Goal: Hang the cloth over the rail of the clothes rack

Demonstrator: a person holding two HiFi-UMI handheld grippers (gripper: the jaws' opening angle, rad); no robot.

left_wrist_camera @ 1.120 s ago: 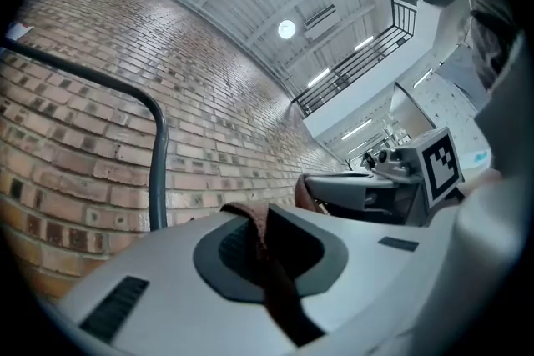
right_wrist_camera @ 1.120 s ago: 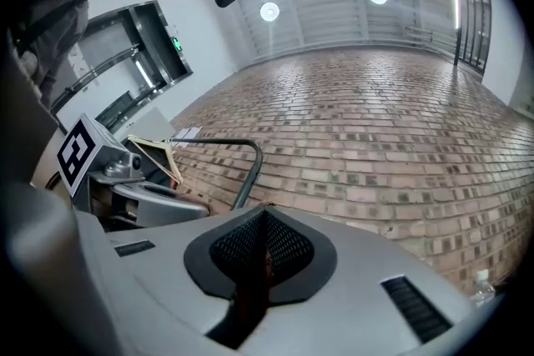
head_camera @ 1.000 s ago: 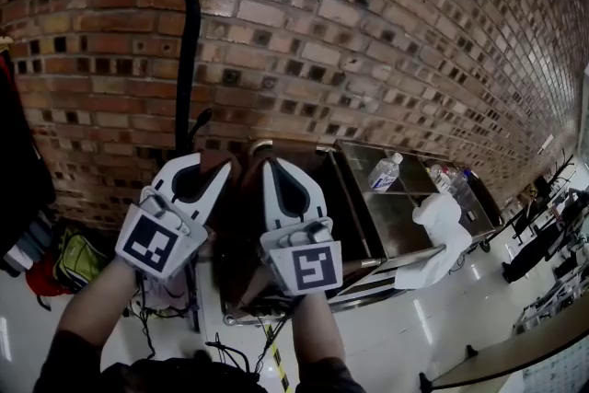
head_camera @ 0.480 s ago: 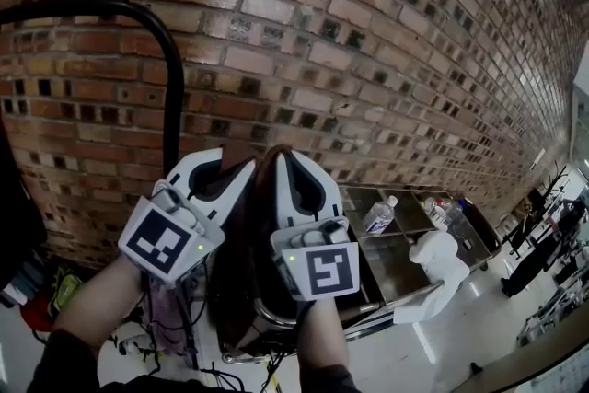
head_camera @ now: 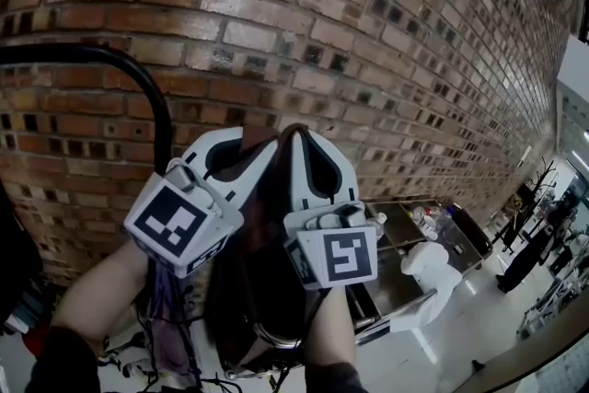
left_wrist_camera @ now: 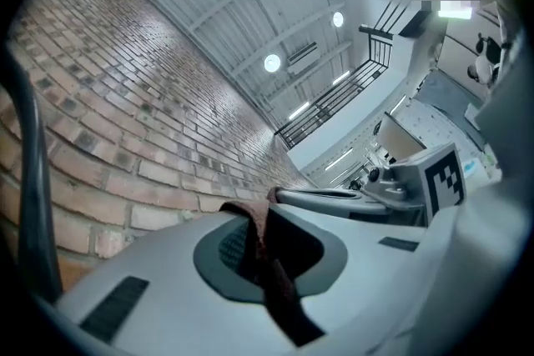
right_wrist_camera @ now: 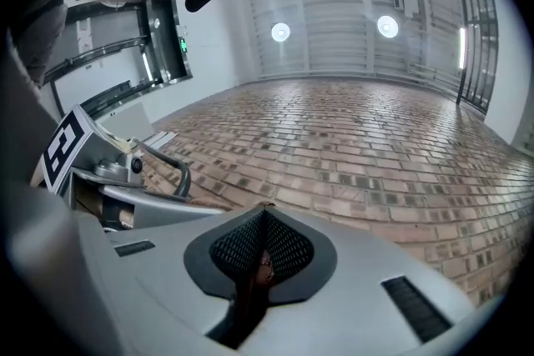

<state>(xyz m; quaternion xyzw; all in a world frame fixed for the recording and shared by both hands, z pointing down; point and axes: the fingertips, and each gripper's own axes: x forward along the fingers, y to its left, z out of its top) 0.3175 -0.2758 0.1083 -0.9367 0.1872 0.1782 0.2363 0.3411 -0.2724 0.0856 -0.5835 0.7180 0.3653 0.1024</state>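
Cloth [head_camera: 244, 290] hangs from left tongs [left_wrist_camera: 253, 213] and right tongs [right_wrist_camera: 265, 210], each clamped shut on its upper edge, just right of the black rack rail [head_camera: 138, 69].

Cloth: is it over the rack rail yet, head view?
No, the cloth hangs pinched between the left gripper and right gripper, apart from the black rail.

White moulded shells are being shown on the left tongs [head_camera: 241, 138] and the right tongs [head_camera: 296, 133]. Each is being topped by a cube [head_camera: 179, 225] bearing a black-and-white square marker. Dark grey recesses with mesh-textured pads [right_wrist_camera: 288, 248] are being seen inside. Dark sleeves [head_camera: 64, 362], possibly black, are being worn.
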